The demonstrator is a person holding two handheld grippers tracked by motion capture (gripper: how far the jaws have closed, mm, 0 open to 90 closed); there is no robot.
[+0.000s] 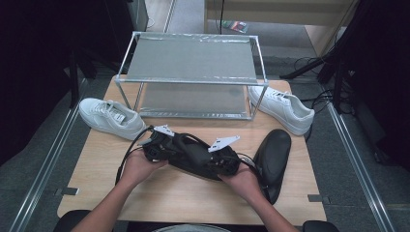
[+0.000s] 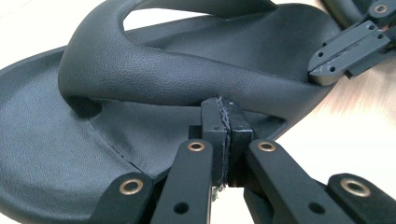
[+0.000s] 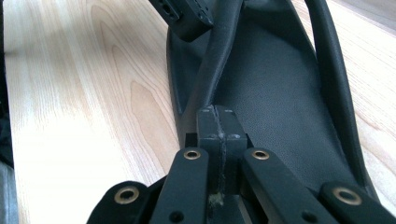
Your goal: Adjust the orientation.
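High view: wooden surface (image 1: 193, 198) with a metal-framed shoe rack (image 1: 193, 72) at the far side; 2 forearms entering from the bottom edge
Black sandal in hand: held between both grippers near the middle of the surface, in front of the rack (image 1: 193, 155); strap arching over the footbed in the left gripper view (image 2: 154, 70)
Left gripper: at the sandal's left end (image 1: 157, 145); jaws together, tips right at the strap's lower edge (image 2: 226, 109); whether any strap is pinched between them, cannot tell
Right gripper: at the sandal's right end (image 1: 225, 162); jaws together, tips against the base of a strap at the footbed's edge (image 3: 215, 116); grip on it, cannot tell
Second black sandal: flat on the surface just right of the right hand (image 1: 273, 159)
White sneakers: 1 left of the rack (image 1: 111, 117); 1 right of it (image 1: 283, 108)
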